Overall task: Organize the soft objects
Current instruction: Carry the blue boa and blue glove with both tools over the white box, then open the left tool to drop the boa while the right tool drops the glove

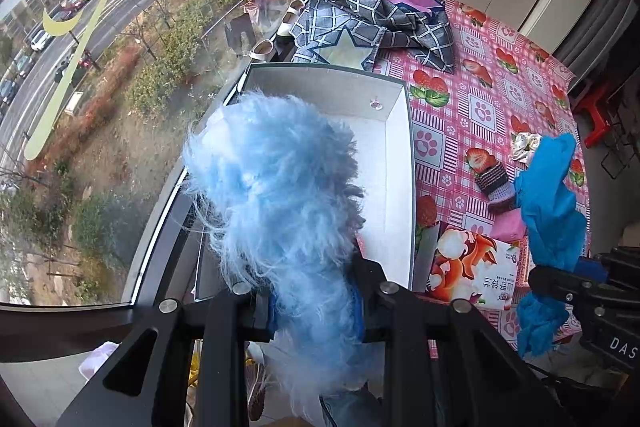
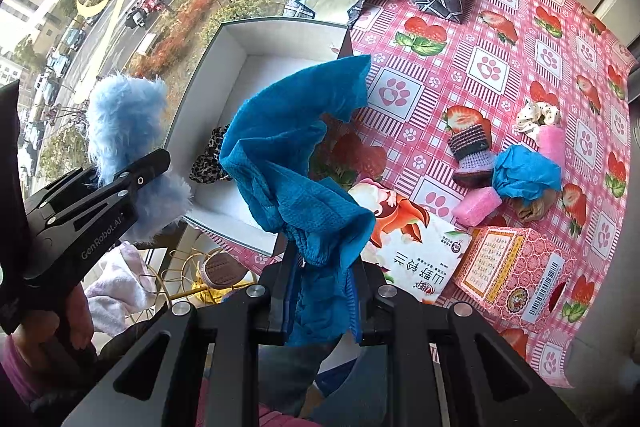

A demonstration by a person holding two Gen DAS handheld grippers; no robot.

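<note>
The left gripper (image 1: 316, 311) clenches a fluffy blue puff (image 1: 276, 179) that stands upright, directly before the white box (image 1: 400, 163) at frame centre. The right gripper (image 2: 320, 291) grasps a blue cloth (image 2: 296, 163), with the box to the upper left of its jaws; the left looks nearer.

"GenRobot.AI" on left tool (image 2: 154, 169); "DAS" on right tool (image 1: 560, 277).

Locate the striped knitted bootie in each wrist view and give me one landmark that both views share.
Left wrist view: the striped knitted bootie lies at the right, on the tablecloth, partly behind the hanging blue cloth.
Right wrist view: the bootie lies right of centre, touching a crumpled blue cloth on its right.
Shared landmark: the white box by the window.
</note>
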